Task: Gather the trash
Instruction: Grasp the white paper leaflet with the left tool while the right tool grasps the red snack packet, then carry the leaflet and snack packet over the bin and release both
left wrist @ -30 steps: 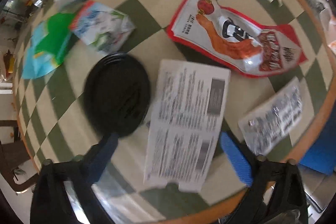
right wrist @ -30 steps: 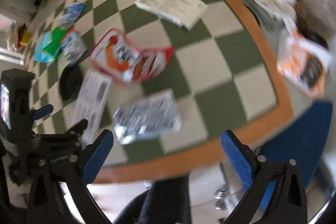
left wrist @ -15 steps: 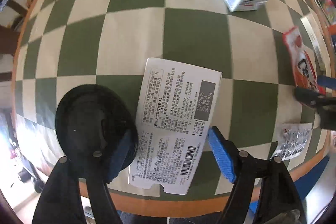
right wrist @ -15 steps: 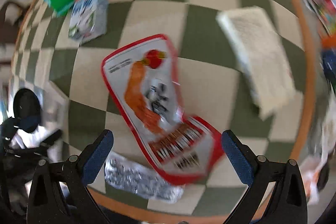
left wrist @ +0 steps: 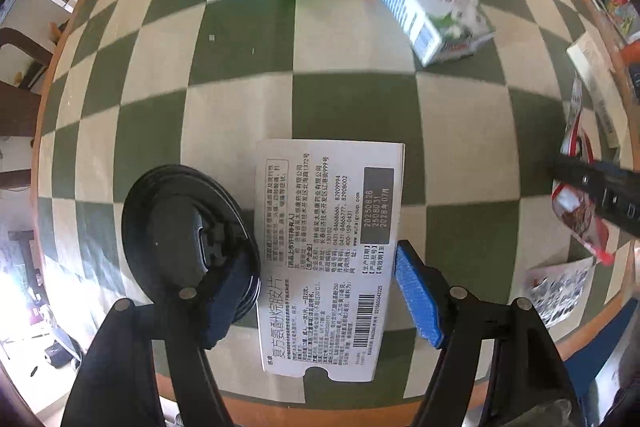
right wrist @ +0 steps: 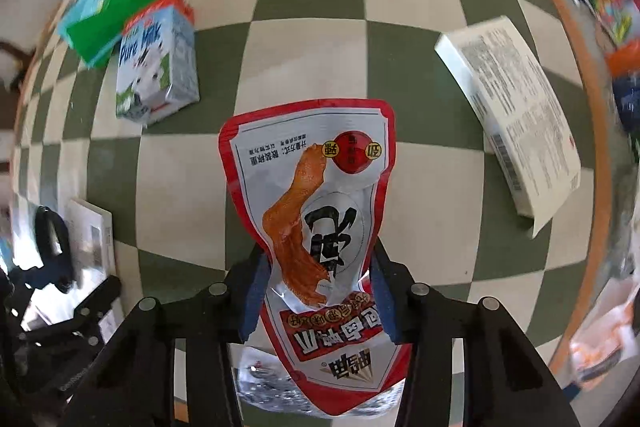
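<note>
Right hand-held gripper [right wrist: 318,291] dropped, jaws just closing onto red snack pouch [right wrist: 320,227].

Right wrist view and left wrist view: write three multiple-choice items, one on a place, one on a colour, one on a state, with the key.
1. Where does the black lid lie relative to the white medicine box?
A. beside its long edge
B. on top of it
C. inside it

2. What colour borders the snack pouch?
A. blue
B. red
C. yellow

3. How does the right gripper stand?
A. wide open over bare cloth
B. pads pinching the pouch
C. out of view

Key: A, the lid flanks the box; B, a red rim frames the pouch; B, the pouch buckles between both pads.
</note>
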A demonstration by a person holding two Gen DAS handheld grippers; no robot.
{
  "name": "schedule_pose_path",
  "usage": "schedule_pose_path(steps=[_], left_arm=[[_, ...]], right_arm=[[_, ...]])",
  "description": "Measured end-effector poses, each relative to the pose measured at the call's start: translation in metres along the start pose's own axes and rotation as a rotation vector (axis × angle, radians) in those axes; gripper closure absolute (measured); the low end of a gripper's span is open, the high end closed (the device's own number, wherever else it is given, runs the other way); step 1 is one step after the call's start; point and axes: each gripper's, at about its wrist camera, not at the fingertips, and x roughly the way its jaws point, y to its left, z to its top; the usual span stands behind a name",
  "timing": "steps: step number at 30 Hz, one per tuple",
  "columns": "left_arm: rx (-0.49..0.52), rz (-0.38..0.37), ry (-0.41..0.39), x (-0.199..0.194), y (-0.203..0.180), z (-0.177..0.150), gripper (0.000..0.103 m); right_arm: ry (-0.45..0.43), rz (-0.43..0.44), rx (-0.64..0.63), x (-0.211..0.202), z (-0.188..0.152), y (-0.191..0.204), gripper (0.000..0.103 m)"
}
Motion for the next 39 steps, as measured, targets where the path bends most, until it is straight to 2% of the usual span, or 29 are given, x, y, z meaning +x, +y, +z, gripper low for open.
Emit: schedule_pose_path(steps=[12,15,18,20,24,27,28,30,36,38,39], left_arm=[[-0.026,-0.100,-0.096,-0.051,0.017,0.005,0.036],[-0.035,-0.115,-0.079,-0.045,0.024,-0.003,0.036],[-0.042,-0.121,-0.052,-0.039,0.035,0.002,0.037],[-0.060,-0.142,-0.027,-0.036,0.040,-0.006,0.038],[-0.062,-0.147,-0.008,-0.034,0.048,-0.022,0.038],[-0.066,-0.152,0.036,-0.021,0.049,-0.031,0.037],[-0.064,-0.148,0.053,-0.014,0.049,-0.033,0.034],[-0.073,-0.172,0.048,-0.007,0.050,-0.032,0.017],[-0.033,-0.104,0.034,-0.009,0.031,-0.027,0.019],[-0.007,-0.060,0.008,-0.012,0.023,-0.027,0.034],[0.021,-0.038,-0.003,-0.014,0.017,-0.027,0.034]], right_arm=[[-0.109,0.091,0.089,-0.058,-0.018,-0.037,0.055],[-0.132,0.110,0.106,-0.075,-0.035,-0.025,0.055],[-0.150,0.114,0.114,-0.088,-0.045,-0.027,0.055],[-0.151,0.127,0.125,-0.090,-0.053,-0.027,0.055],[-0.144,0.128,0.131,-0.075,-0.061,-0.007,0.055],[-0.131,0.124,0.141,-0.068,-0.067,-0.004,0.055],[-0.125,0.124,0.148,-0.065,-0.069,-0.004,0.055],[-0.112,0.124,0.155,-0.060,-0.071,-0.005,0.055],[-0.101,0.098,0.139,-0.055,-0.072,-0.003,0.055],[-0.097,0.092,0.139,-0.053,-0.071,-0.004,0.055],[-0.096,0.090,0.138,-0.052,-0.070,-0.004,0.055]])
